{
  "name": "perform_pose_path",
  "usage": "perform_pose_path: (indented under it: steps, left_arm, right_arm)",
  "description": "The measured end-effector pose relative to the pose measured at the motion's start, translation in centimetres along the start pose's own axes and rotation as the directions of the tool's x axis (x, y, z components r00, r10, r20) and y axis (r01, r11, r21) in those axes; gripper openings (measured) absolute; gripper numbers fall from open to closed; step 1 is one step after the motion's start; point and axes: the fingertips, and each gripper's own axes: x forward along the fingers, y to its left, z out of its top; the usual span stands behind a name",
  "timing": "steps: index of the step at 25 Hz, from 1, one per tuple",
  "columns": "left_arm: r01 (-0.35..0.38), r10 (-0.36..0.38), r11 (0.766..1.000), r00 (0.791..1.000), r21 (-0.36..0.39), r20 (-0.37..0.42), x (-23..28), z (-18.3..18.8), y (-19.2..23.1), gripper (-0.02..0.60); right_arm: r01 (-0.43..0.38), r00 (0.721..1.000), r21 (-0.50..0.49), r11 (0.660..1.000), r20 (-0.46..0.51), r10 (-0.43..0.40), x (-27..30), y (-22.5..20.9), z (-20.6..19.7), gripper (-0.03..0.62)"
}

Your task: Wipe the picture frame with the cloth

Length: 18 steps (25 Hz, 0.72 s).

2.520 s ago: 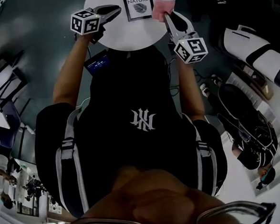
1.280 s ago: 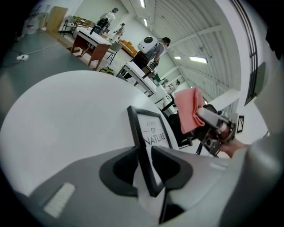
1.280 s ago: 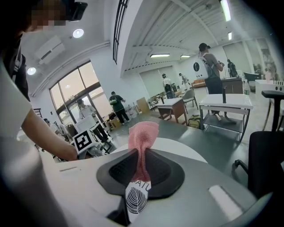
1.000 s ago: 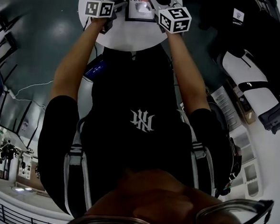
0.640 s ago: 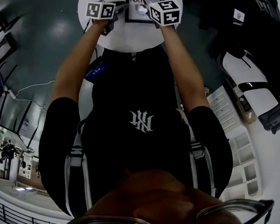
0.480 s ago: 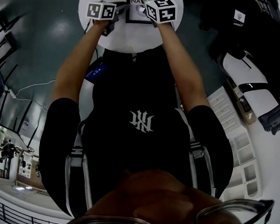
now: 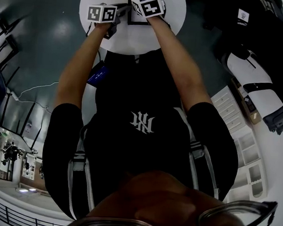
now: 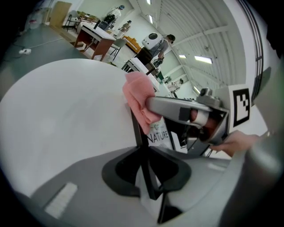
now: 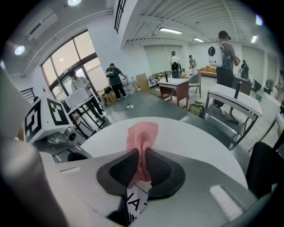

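The picture frame [image 8: 160,133] is pinched by its edge in the left gripper [image 8: 144,153], probably so it can't slide on the bench [image 8: 66,115]. The pink cloth [image 9: 142,133] is clamped in the right gripper [image 9: 141,162], bunched out past the tips so the frame's face just below gets rubbed.

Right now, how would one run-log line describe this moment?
left claw: shut on picture frame edge | right claw: shut on pink cloth | cloth: over frame's far end | task: wipe appears under way

right gripper view — right gripper [image 9: 141,166] and cloth [image 9: 142,133] leave only "NA" of the picture frame [image 9: 135,200] print | head view — frame mostly behind marker cube [image 7: 148,4]
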Motion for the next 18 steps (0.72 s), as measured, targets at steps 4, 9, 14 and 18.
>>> perform_pose_path:
  steps: [4, 9, 14, 18]
  left_arm:
    - [0.001, -0.001, 1.0, 1.0, -0.014, 0.001, -0.1, 0.0, -0.1, 0.06]
    - [-0.003, 0.003, 1.0, 1.0, -0.017, 0.004, 0.0, 0.0, -0.1, 0.06]
    - [-0.007, 0.008, 1.0, 1.0, -0.019, 0.012, 0.0, -0.1, 0.0, 0.06]
    - [-0.014, 0.015, 1.0, 1.0, -0.018, 0.017, 0.0, -0.1, -0.1, 0.058]
  right_arm:
    - [0.03, 0.998, -0.098, 0.995, -0.059, -0.035, 1.1, 0.7, -0.6, 0.044]
    - [0.051, 0.996, -0.137, 0.989, -0.069, -0.061, 1.1, 0.5, -0.8, 0.044]
    - [0.066, 0.994, -0.122, 0.99, -0.083, -0.077, 0.6, -0.5, -1.5, 0.046]
    - [0.096, 0.99, -0.11, 0.989, -0.094, -0.106, -0.1, -1.7, -2.4, 0.048]
